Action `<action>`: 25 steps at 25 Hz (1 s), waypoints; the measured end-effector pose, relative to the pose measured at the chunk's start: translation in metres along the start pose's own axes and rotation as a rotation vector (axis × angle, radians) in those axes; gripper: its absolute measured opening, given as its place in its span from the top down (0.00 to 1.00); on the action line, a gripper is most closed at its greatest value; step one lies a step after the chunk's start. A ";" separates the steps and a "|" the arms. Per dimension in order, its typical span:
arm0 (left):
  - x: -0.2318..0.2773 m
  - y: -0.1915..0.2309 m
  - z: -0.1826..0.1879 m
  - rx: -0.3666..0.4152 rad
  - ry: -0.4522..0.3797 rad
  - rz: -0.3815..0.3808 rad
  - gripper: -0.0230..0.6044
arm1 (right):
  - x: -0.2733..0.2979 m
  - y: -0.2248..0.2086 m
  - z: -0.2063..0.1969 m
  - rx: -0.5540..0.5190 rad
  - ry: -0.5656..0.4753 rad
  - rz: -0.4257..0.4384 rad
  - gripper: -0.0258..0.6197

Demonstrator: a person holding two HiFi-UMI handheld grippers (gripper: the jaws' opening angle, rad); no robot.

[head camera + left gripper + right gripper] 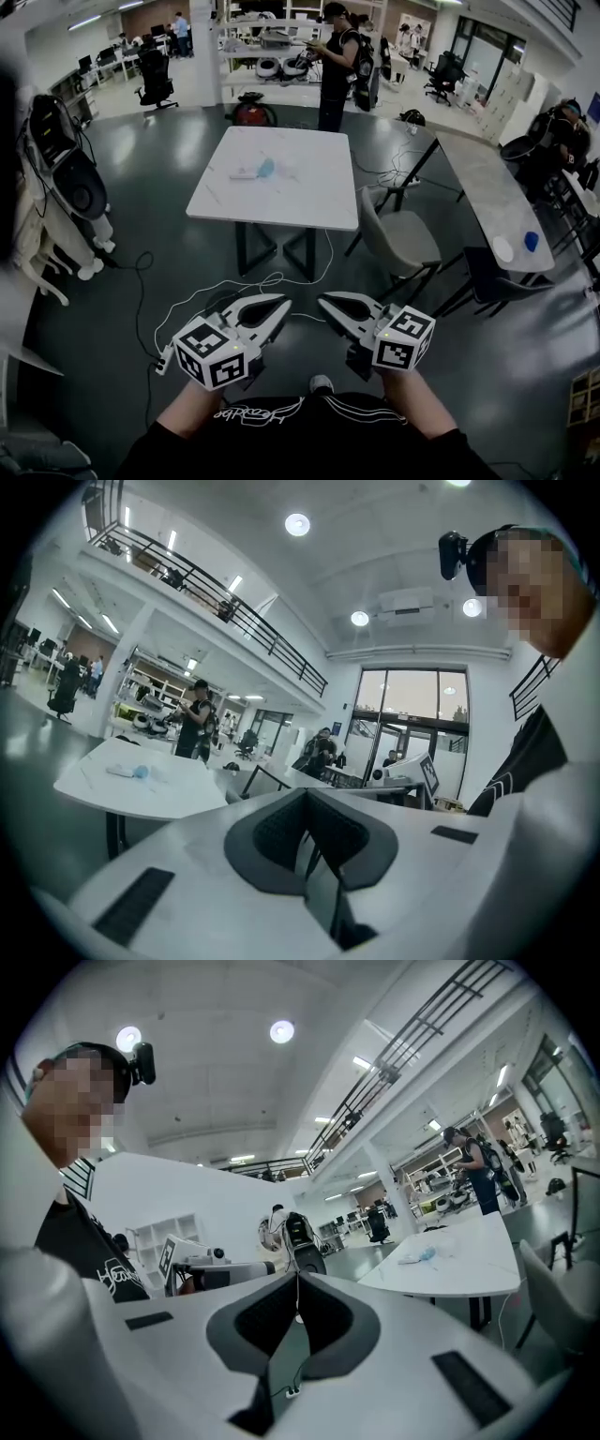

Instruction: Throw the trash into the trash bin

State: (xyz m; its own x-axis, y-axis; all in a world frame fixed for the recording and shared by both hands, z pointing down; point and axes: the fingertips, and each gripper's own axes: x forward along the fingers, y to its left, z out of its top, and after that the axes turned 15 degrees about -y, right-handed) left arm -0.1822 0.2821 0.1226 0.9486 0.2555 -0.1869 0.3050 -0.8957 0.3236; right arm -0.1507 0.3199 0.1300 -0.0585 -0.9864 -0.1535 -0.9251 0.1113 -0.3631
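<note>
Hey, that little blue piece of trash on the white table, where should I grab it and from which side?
Probably pinch the blue piece of trash across its bunched middle, from above, over the near edge of the table. It lies low on the top, and a white scrap sits close on its left, so closing front-to-back should miss that. Its finer shape is too small to tell.

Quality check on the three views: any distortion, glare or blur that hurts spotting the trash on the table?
Head view: edges bend, corners go dark, light is even; table and trash are sharp but small. Left gripper view: strong fisheye, ceiling lights blown out, trash tiny on the table. Right gripper view: same fisheye, bright pale ceiling, trash faint against the white table.
</note>
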 end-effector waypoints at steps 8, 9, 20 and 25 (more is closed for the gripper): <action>0.064 0.027 -0.029 -0.032 0.055 0.062 0.96 | -0.014 -0.080 0.007 0.071 0.006 -0.023 0.91; 0.072 0.030 -0.033 -0.038 0.063 0.070 0.96 | -0.016 -0.089 0.009 0.080 0.006 -0.023 0.91; 0.178 0.035 -0.035 0.001 0.034 0.100 0.96 | -0.053 -0.188 0.073 0.083 -0.039 -0.010 0.91; 0.184 0.041 -0.036 0.025 0.013 0.125 0.96 | -0.037 -0.191 0.076 0.051 -0.017 0.048 0.91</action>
State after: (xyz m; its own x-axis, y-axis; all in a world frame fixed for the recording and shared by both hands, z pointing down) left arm 0.0073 0.3056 0.1346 0.9801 0.1459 -0.1342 0.1823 -0.9297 0.3201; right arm 0.0566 0.3446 0.1347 -0.0959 -0.9776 -0.1873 -0.9011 0.1652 -0.4008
